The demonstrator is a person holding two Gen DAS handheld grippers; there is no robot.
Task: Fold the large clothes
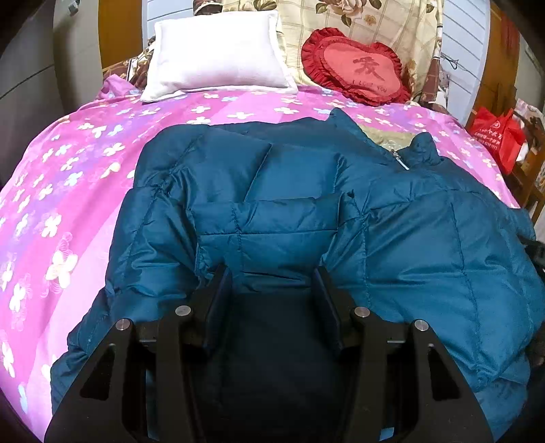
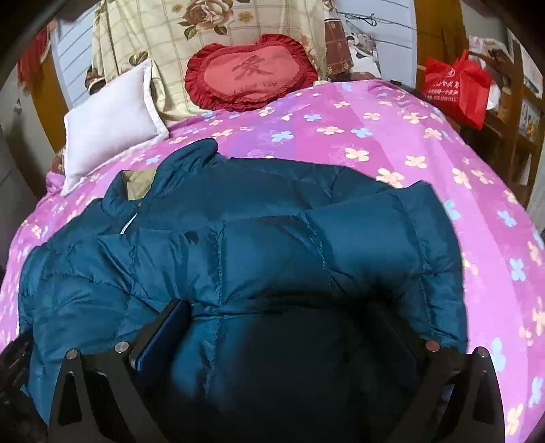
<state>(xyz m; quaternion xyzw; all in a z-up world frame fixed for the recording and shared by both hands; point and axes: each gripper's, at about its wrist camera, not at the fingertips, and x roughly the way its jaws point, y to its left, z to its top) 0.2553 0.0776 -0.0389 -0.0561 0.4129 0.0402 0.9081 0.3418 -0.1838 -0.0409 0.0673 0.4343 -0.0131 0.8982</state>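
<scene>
A large teal quilted puffer jacket (image 1: 391, 218) lies spread on a bed with a pink flowered cover (image 1: 68, 177). Its collar and zipper (image 1: 400, 160) point toward the pillows. A sleeve is folded across its middle. My left gripper (image 1: 272, 276) stands open, its fingers pressed into a puffy fold of the jacket's near edge. In the right wrist view the jacket (image 2: 272, 245) fills the middle. My right gripper (image 2: 282, 317) is wide open with jacket fabric bulging between the fingers; its right finger is mostly hidden in shadow.
A white pillow (image 1: 218, 54) and a red heart-shaped cushion (image 1: 354, 68) lean at the head of the bed against a floral quilt (image 1: 374, 20). A red bag (image 2: 456, 85) sits on wooden furniture to the right of the bed.
</scene>
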